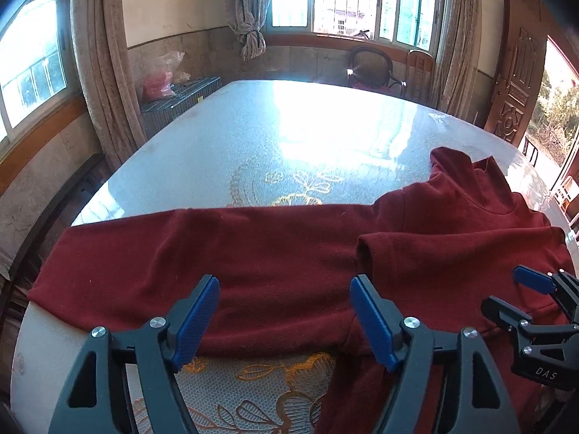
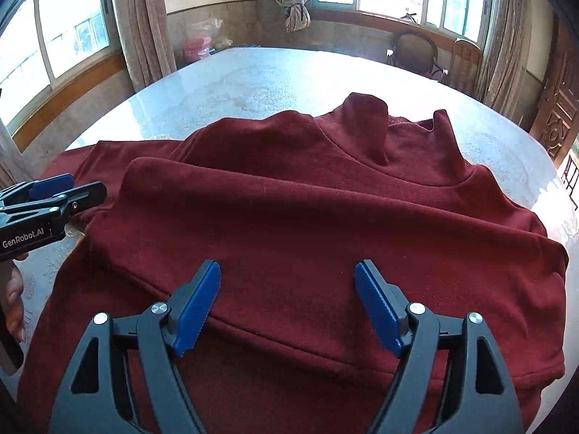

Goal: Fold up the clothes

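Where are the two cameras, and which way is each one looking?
Left wrist: sits on the left gripper, looking down and forward at the red top's outstretched sleeve; the right gripper shows at right.
Right wrist: sits on the right gripper, looking at the top's body and collar; the left gripper and a hand show at left.
Shared: the top, the table, the windows.

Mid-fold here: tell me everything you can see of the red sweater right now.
The red sweater is dark red, soft, fleece-like knit with a stand-up collar at its far end. It lies on the patterned table, partly folded: one sleeve stretches flat out to the left edge, while the other side is folded over the body, its cuff lying on top. The hem hangs toward the near edge. Both the left gripper and right gripper hover open above it, gripping nothing.
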`<state>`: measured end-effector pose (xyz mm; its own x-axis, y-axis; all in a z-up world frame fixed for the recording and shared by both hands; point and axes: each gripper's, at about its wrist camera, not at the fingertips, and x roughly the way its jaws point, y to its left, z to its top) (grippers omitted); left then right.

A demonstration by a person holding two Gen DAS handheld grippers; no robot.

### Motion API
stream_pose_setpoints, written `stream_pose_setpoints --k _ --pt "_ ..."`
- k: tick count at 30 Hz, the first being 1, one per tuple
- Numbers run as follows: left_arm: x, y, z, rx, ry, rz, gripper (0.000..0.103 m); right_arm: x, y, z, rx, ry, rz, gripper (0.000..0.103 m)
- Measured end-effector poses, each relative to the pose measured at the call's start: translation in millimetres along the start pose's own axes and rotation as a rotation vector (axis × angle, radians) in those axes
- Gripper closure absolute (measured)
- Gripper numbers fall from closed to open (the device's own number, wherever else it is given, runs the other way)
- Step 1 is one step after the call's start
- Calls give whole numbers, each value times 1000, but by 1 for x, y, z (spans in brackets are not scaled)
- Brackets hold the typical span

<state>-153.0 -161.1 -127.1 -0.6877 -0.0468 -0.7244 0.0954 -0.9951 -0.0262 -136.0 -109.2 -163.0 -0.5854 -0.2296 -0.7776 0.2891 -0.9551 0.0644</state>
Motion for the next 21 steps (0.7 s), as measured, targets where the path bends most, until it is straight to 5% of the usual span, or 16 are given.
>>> stream_pose_setpoints --k 4,5,10,17,21 --pt "-1 -32 16 38 -27 -102 26 -40 -32 4 122 -109 -10 25" --pt "1 -45 17 77 -29 -109 26 -46 -46 7 152 -121 -41 32" --pt "45 -86 13 212 54 -18 26 -50 -137 14 321 -85 -169 40" --pt "66 -57 8 81 107 -50 19 -20 -226 -5 341 55 -314 41" --pt "68 -57 7 83 109 -35 15 -52 -261 -16 499 -49 -237 42"
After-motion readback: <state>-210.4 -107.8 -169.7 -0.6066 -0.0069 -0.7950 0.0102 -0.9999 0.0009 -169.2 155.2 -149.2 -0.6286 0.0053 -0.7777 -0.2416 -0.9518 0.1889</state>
